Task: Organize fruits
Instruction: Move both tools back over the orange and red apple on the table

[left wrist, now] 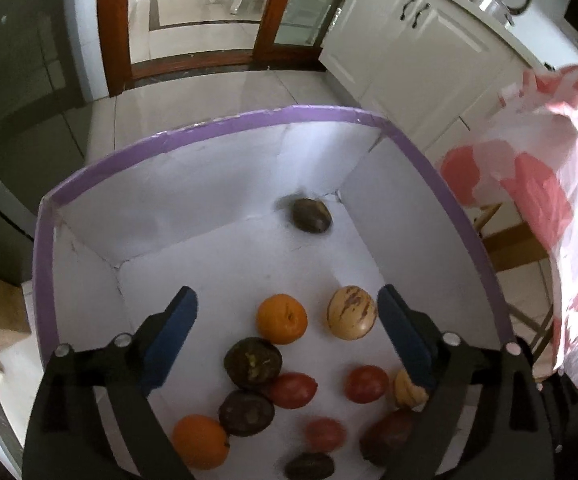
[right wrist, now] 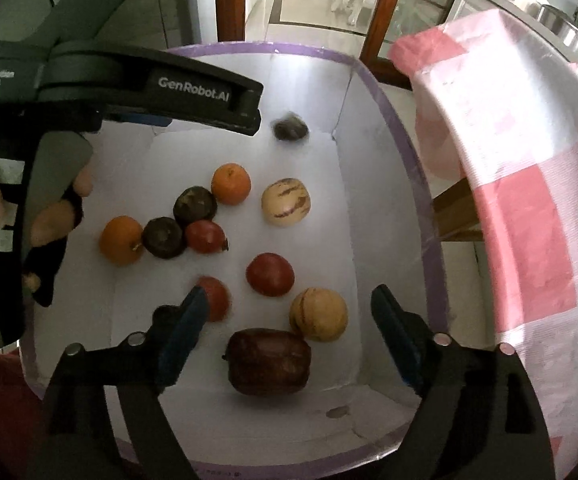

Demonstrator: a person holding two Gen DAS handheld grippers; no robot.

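Hanging over the box (left wrist: 225, 126), the left gripper (left wrist: 287, 312) and right gripper (right wrist: 289, 316) both stand wide apart, holding nothing. Oranges (right wrist: 231, 184), red tomatoes (right wrist: 269, 274), striped melons (right wrist: 285, 201) and dark fruits lie on its floor; one dark fruit (left wrist: 312, 215) sits blurred in the far right corner.

- The left tool (left wrist: 287, 316) hangs over a white box with a purple rim (left wrist: 249, 120), its blue pads spread wide with nothing between them.
- On the box floor lie two oranges, one near the middle (left wrist: 281, 319) and one at the lower left (left wrist: 200, 441).
- A pale striped fruit (left wrist: 351, 312) sits just beside the right pad.
- Dark brown fruits (left wrist: 253, 362) and red ones (left wrist: 293, 390) cluster below.
- One blurred dark fruit (left wrist: 311, 215) lies apart near the far corner.
- A pink-and-white cloth (left wrist: 549, 184) hangs at right.
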